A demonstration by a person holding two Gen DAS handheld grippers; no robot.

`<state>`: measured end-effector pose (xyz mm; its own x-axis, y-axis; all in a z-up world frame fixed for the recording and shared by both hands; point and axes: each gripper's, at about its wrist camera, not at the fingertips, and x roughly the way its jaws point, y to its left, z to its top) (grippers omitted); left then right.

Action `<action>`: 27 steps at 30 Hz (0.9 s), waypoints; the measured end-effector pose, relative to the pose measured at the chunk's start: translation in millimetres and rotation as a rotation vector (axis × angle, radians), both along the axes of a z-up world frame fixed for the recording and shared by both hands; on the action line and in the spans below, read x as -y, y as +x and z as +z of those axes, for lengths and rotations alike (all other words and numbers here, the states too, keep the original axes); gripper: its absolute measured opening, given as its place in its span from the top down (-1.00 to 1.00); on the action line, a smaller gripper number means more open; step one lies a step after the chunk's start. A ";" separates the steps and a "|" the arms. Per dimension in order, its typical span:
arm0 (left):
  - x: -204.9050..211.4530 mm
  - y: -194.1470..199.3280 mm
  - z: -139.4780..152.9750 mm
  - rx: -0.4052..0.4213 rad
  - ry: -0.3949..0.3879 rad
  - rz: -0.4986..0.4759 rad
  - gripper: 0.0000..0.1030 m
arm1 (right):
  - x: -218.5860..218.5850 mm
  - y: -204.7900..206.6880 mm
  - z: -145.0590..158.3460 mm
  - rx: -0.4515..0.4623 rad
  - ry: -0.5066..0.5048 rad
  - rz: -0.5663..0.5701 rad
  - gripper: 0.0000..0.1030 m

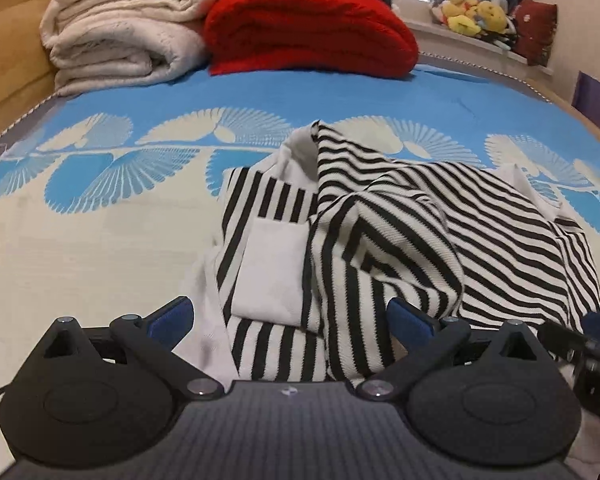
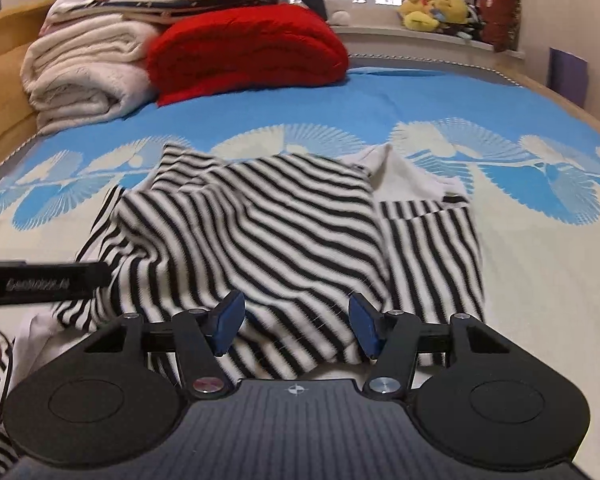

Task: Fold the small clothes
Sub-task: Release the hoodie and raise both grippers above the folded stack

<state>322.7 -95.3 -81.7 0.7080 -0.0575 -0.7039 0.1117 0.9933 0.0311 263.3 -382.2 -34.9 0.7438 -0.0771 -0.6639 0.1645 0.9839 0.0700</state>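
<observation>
Over the rumpled striped garment [image 1: 400, 216], near edge hidden, left tongs [image 1: 290, 316] and right tongs [image 2: 296, 326] agape.

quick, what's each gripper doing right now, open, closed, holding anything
Left gripper: open wide, striped garment lies between its fingers, not pinched.
Right gripper: open, over the same garment's near edge, pads not pressing it.
</observation>
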 end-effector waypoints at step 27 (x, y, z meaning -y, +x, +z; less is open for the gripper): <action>4.3 -2.3 -12.4 -0.057 0.036 0.010 -0.99 | -6.9 -7.8 -0.3 -0.005 -0.031 0.010 -0.15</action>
